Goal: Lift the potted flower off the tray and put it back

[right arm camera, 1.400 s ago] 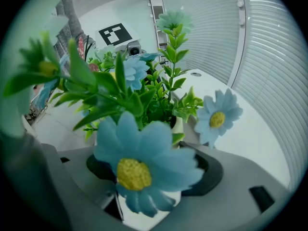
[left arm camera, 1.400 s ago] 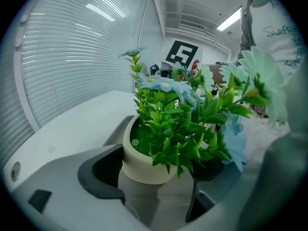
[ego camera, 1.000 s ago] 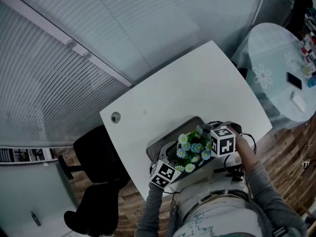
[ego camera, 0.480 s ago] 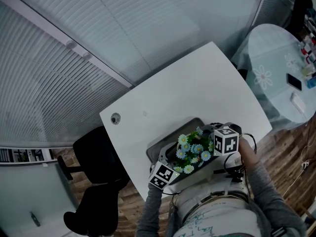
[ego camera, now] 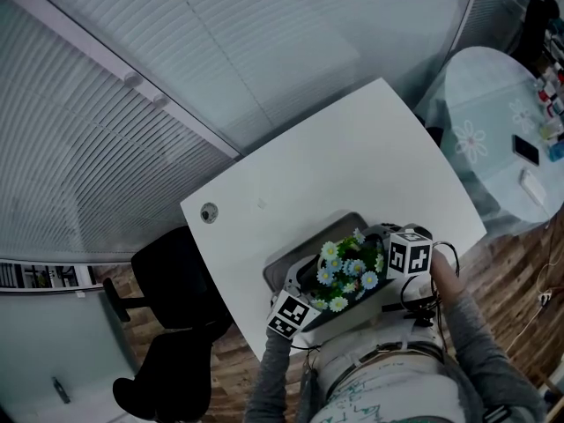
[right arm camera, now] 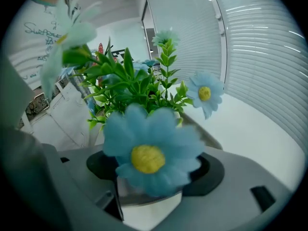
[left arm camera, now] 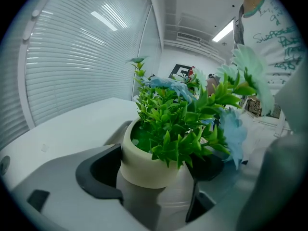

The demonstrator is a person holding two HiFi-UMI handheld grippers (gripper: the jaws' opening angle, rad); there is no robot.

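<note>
Left gripper [ego camera: 307, 293]: clenched on the pot [left arm camera: 144, 163]. In the left gripper view [left arm camera: 156, 177] the cream pot fills the gap between the two dark pads, with a pad against each side below the rim. The green stems and pale blue flowers [ego camera: 345, 271] rise straight up out of the jaws.

Between the grippers: the pot is held from both sides, upright. Head view shows only its flowers; the pot body is hidden under them. The grey tray [ego camera: 292, 263] lies directly beneath and slightly beyond both grippers, at the near edge of the white table [ego camera: 308, 170]. In the left gripper view the tray rim [left arm camera: 111, 134] shows just behind the left pad. Cannot tell whether the pot base touches the tray or hangs clear of it.

Right gripper [ego camera: 381, 271]: also clenched on the pot. In the right gripper view [right arm camera: 150, 179] one large blue bloom [right arm camera: 147, 150] hangs across the jaw gap and covers most of it. The white pot [right arm camera: 150, 211] shows below it, flanked closely by the dark pads. A second bloom [right arm camera: 205, 93] stands up and to the right of the jaws, over the table.

Marker cubes of both grippers face up in the head view, one on each side of the flowers.
</note>
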